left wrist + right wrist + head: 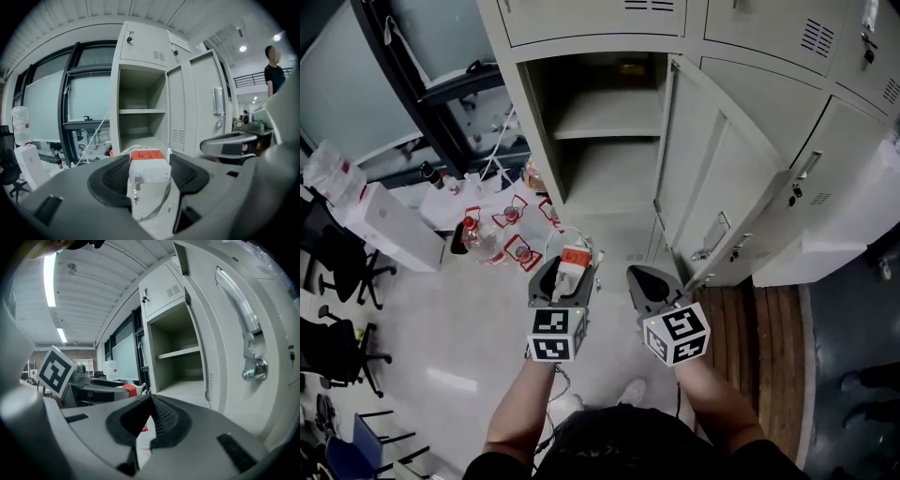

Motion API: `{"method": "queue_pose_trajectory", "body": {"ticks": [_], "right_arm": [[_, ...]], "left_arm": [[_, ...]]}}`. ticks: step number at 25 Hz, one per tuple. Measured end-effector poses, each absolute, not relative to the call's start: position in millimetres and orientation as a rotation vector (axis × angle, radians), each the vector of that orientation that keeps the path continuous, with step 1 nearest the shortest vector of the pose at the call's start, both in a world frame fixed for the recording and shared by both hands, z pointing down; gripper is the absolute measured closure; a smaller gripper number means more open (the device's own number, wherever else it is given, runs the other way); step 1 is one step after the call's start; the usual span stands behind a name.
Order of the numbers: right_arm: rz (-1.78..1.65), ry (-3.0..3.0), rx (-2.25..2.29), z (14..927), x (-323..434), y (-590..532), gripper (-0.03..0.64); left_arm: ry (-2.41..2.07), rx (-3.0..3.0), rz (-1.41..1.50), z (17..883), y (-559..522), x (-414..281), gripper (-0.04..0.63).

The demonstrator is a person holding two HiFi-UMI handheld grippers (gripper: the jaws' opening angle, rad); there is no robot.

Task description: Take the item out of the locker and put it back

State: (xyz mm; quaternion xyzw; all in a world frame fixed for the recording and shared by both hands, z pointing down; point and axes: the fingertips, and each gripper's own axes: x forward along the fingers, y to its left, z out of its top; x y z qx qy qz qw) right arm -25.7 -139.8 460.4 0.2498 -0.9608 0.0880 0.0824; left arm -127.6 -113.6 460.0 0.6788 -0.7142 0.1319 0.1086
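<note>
Your left hand-held gripper [569, 268] [149, 164] is clamped on the white rectangular power adapter with an orange label [573, 260] [149, 169], its jaws set wide against the adapter's two sides and a thin white cable looping below it. You hold the adapter outside the tall grey metal locker [605, 120] [142, 111], in front of its open compartment and above the floor [441, 319]. The locker's door [722, 178] [243, 333] stands swung out to the right. Your right hand-held gripper [642, 279] [150, 423] is beside the left, jaws together with nothing between them.
</note>
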Motion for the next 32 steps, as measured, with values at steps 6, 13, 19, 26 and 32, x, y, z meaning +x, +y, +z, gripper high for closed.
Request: {"method": "queue_pose_trajectory", "body": {"ticks": [6,13,19,26,32], "right_arm": [[0.274,-2.857,0.778,461,-51,-123,0.617],[0.274,-2.821,0.858,459,-72,-83,0.617],[0.258,-2.799,0.931,454,-83,-50,0.617],[0.257,-2.781,1.008,450,-85,-22,0.617],[0.263,-2.778,1.047,447,-80,-5,0.617]], "left_arm": [[-2.079,2.011,0.379,462,-78,-148,0.330],[-2.022,2.066,0.368,465,-35,-171,0.330],[-1.979,2.116,0.359,464,-4,-185,0.330],[-1.933,2.175,0.364,462,24,-188,0.330],[-1.914,2.206,0.375,459,37,-185,0.330]]}}
